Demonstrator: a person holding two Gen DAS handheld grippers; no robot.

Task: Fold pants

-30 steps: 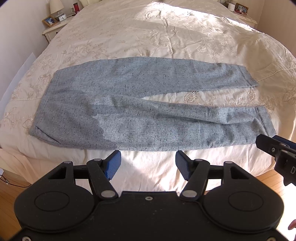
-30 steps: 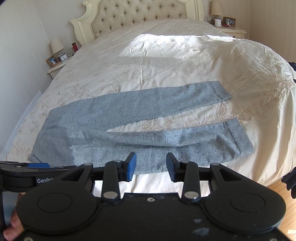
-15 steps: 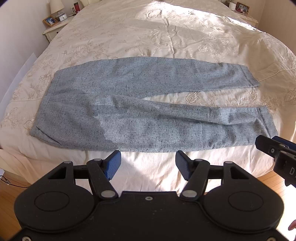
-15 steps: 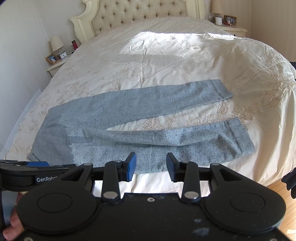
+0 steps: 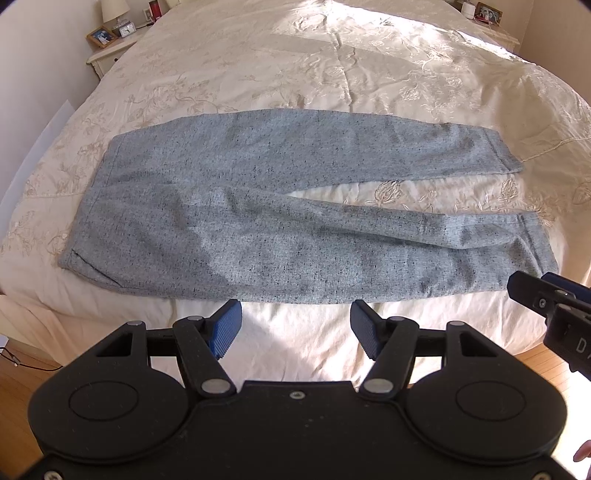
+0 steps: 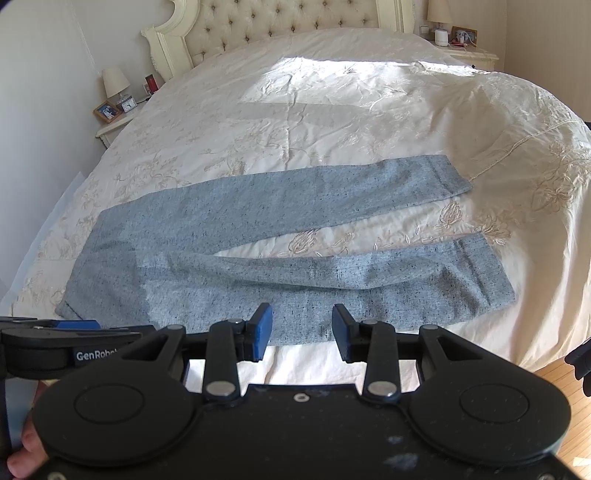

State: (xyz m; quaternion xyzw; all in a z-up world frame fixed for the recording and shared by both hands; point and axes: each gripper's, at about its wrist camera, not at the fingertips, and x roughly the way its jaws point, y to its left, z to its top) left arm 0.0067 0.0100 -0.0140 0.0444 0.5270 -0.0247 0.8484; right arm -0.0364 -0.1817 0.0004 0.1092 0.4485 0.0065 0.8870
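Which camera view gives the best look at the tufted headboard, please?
The right wrist view: the headboard stands at the top of the frame behind the bed, its cream frame and buttoned padding plain to see. The left wrist view is aimed lower, over the pants, and cuts the headboard off entirely.

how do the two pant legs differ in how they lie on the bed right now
The far leg lies smooth and straight, higher up the bedspread; the near leg runs along the bed's front edge, closest to both tongs. The near leg shows a long crease and partial shadow; the far leg looks evenly lit. They spread apart toward the cuffs, with bedspread showing between. Both are the same speckled grey fabric, flat, untouched by either open tongs.
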